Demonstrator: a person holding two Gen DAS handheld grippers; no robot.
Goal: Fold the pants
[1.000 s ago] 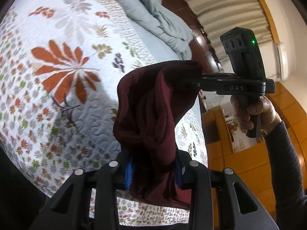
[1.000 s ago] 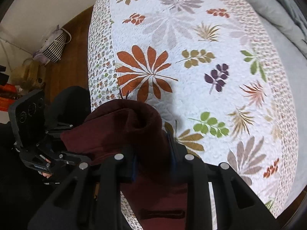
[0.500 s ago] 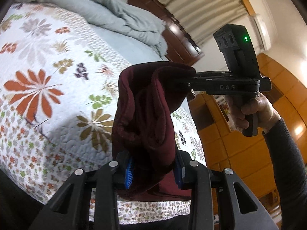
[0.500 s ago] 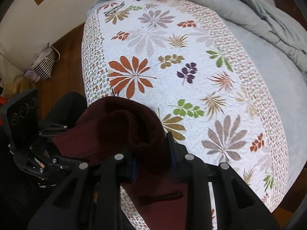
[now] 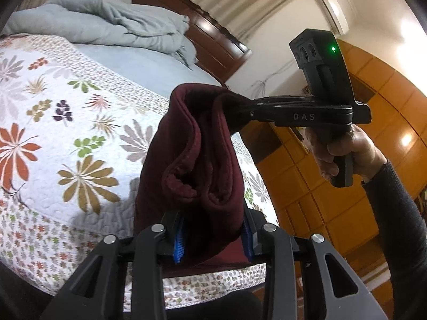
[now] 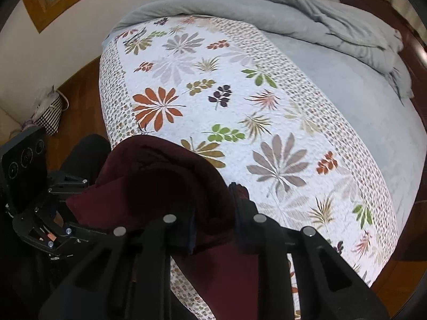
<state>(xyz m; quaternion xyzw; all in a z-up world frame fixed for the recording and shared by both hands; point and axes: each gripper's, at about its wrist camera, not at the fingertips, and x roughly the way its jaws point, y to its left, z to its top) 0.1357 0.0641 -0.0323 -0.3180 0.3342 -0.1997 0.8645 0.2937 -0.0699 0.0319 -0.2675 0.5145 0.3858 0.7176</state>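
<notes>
Both claws have risen above the quilt (image 6: 240,101), seemingly clamped on maroon pants (image 5: 202,160), right claw (image 6: 213,229) tightening.

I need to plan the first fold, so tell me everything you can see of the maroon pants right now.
The maroon pants look like soft, thick fleece with stitched hems. They hang bunched in rounded folds above the floral quilt, one gathered end clamped in the left tool, another in the right tool, whose jaws have just been closing on the cloth. A dark slit, perhaps a pocket, shows on the flat part hanging below. Whether the lowest cloth touches the quilt cannot be told.
</notes>
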